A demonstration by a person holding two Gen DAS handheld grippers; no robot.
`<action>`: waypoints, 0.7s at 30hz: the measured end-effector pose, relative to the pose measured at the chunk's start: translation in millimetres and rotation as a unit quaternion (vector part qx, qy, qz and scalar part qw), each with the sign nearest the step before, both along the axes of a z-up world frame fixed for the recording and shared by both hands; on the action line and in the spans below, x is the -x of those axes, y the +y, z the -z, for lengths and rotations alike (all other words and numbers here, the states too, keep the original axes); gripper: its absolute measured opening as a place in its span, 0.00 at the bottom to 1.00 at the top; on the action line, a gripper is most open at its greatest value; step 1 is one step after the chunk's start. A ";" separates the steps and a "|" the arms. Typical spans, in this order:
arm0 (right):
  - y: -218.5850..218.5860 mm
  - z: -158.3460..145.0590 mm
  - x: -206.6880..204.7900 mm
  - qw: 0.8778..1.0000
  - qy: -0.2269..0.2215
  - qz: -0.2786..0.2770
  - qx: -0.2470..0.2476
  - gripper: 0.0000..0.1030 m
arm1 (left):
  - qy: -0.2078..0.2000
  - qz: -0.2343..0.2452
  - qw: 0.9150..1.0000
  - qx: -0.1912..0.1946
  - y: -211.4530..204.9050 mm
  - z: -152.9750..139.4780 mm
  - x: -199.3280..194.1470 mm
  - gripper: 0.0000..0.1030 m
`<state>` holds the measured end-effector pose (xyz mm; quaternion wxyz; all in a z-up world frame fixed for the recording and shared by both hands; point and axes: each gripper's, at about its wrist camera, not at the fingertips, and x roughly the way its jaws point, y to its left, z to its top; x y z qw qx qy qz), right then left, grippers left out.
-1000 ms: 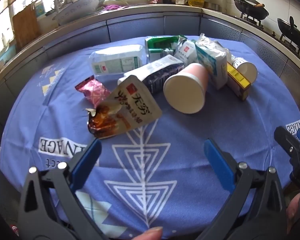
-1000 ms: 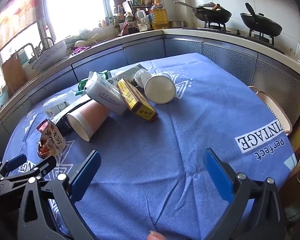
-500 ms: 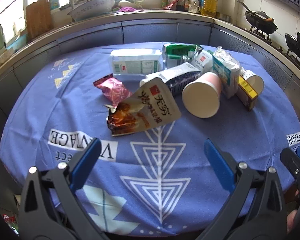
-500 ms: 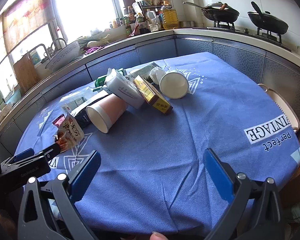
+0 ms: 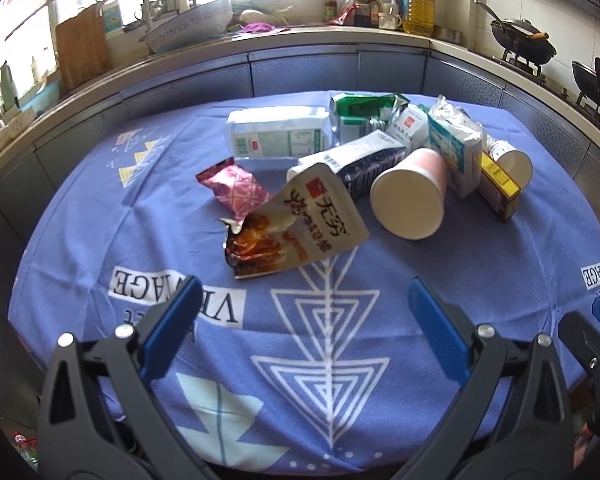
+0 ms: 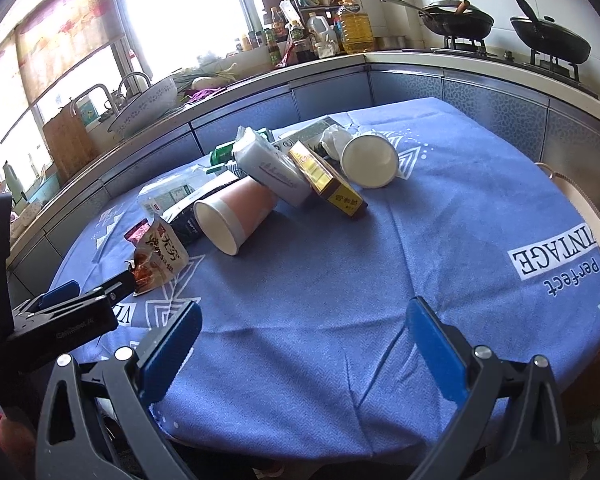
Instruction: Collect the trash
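Trash lies in a heap on the blue tablecloth (image 5: 140, 240): a torn beige snack pouch (image 5: 296, 228), a pink wrapper (image 5: 236, 190), a pink paper cup (image 5: 412, 200) on its side, a white cup (image 5: 514, 162), a yellow box (image 5: 498, 186), white and dark cartons (image 5: 276, 138). My left gripper (image 5: 304, 312) is open and empty, just short of the pouch. My right gripper (image 6: 304, 336) is open and empty over bare cloth, well short of the pink cup (image 6: 236, 216) and yellow box (image 6: 328, 180).
A kitchen counter (image 5: 300, 40) curves behind the table with a sink, bowl, bottles and two woks (image 6: 460, 20). A chair back (image 6: 580, 208) stands at the table's right edge. The left gripper's body (image 6: 60, 320) shows at the right view's left.
Both grippers have drawn back and risen a little from the table, so the trash heap looks farther away. Both stay open. Nothing on the table has moved.
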<state>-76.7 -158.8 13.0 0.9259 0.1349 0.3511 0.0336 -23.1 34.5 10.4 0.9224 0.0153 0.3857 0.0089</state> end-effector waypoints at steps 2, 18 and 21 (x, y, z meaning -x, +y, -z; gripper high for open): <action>-0.9 1.8 -1.9 1.000 0.004 0.004 0.003 0.97 | 0.002 -0.001 1.000 -0.001 -0.1 1.1 -0.6 0.96; -12.4 3.6 -6.8 1.000 0.007 0.020 0.003 0.97 | 0.016 0.002 1.000 -0.008 -2.3 8.0 -6.8 0.96; -12.2 3.7 -7.6 1.000 0.006 0.019 0.006 0.97 | 0.017 0.002 1.000 -0.009 -2.5 8.7 -7.8 0.96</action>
